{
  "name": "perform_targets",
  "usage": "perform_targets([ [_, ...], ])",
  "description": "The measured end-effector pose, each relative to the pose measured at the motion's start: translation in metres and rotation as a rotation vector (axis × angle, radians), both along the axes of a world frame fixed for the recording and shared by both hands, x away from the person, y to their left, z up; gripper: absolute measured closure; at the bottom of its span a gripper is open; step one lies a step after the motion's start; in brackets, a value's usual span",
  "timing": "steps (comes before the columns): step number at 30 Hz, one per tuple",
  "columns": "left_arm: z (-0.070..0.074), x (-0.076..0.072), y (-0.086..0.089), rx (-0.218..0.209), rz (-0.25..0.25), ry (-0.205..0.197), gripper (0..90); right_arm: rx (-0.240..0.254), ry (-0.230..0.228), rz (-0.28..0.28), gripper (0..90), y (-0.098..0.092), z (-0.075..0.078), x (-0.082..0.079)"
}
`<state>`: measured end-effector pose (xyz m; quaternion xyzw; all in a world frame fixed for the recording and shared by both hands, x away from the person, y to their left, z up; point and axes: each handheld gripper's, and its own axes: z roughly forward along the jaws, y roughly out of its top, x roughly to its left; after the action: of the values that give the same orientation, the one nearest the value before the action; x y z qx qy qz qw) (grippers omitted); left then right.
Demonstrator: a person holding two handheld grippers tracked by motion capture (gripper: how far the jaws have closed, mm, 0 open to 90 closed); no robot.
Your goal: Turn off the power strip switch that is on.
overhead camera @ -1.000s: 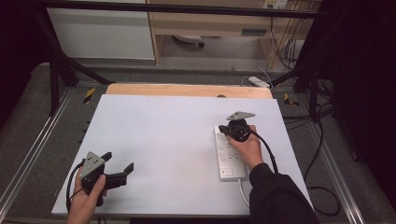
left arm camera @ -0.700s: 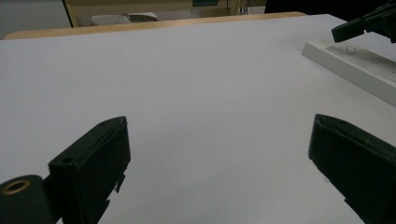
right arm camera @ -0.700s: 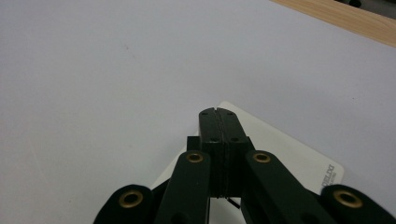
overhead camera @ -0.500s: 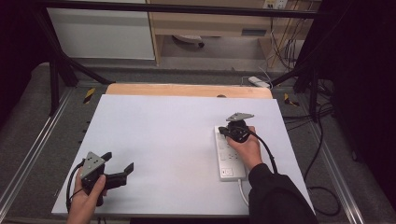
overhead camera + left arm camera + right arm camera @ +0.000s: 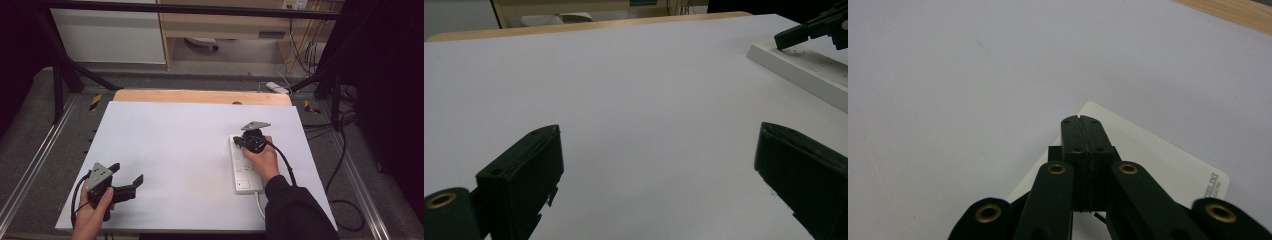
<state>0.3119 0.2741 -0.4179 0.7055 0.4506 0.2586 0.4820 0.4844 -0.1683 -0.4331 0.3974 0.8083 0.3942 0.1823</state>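
A white table point(image 5: 190, 145) takes up most of the scene, with a wooden strip point(image 5: 200, 96) along its far edge. On its right side lies a white power strip point(image 5: 240, 170), its long side running away from the person, its cord point(image 5: 260, 202) leaving the near end. The right gripper point(image 5: 237, 141) sits over the strip's far end, its jaws pressed together with nothing between them. The left gripper point(image 5: 128, 174) hangs over the near left corner, well apart from the strip, its jaws spread wide and empty.
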Motion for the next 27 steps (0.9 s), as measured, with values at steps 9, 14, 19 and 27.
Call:
perform_targets([
  [9,-0.0001,0.0001,-0.0001,0.001,-0.001,0.001,5.7,-0.001,0.000,0.004,90.0,0.0007,-0.0001,0.0000],
  [14,-0.0001,0.0001,-0.0001,0.003,0.000,0.000,5.7,0.001,-0.002,0.003,90.0,0.0019,-0.0005,-0.0002],
  [19,-0.0003,0.0003,-0.0006,0.007,-0.004,0.001,5.7,0.001,-0.005,0.006,90.0,0.0017,-0.0008,-0.0004],
  [27,-0.0003,0.0003,-0.0007,0.007,-0.004,0.002,5.7,0.000,-0.007,0.007,90.0,0.0016,-0.0010,-0.0005],
])
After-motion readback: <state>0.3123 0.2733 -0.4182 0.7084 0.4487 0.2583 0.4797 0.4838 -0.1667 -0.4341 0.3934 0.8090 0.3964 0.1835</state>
